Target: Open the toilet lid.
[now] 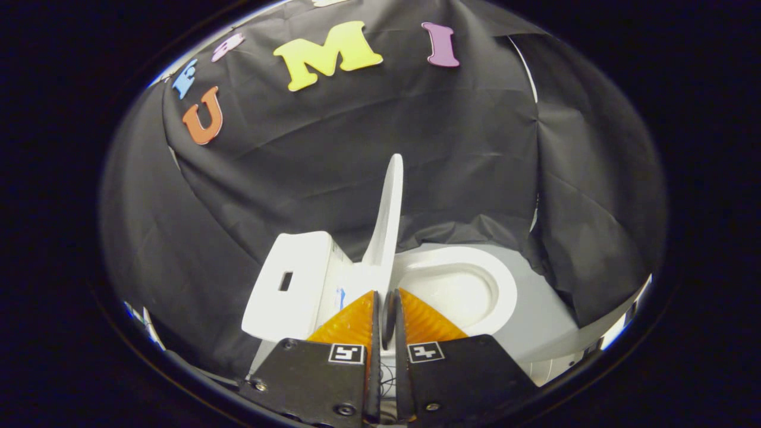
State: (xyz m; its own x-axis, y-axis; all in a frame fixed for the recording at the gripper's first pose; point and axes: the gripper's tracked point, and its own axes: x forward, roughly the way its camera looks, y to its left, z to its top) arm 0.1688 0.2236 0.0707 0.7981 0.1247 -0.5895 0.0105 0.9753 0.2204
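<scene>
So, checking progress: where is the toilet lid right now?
The toilet lid stands upright just ahead of the gripper, between the tank and the open bowl.

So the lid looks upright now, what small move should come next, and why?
Probably draw the fingers straight back from the lid. It stands about upright beside the tank, the bowl is uncovered, and the fingers sit nearly closed at the lid's base, so pushing further seems unneeded.

Gripper (384,297): its 2 fingers (357,321) lie nearly parallel, tips drawn close with a narrow gap, closed on the lid's lower edge.
</scene>
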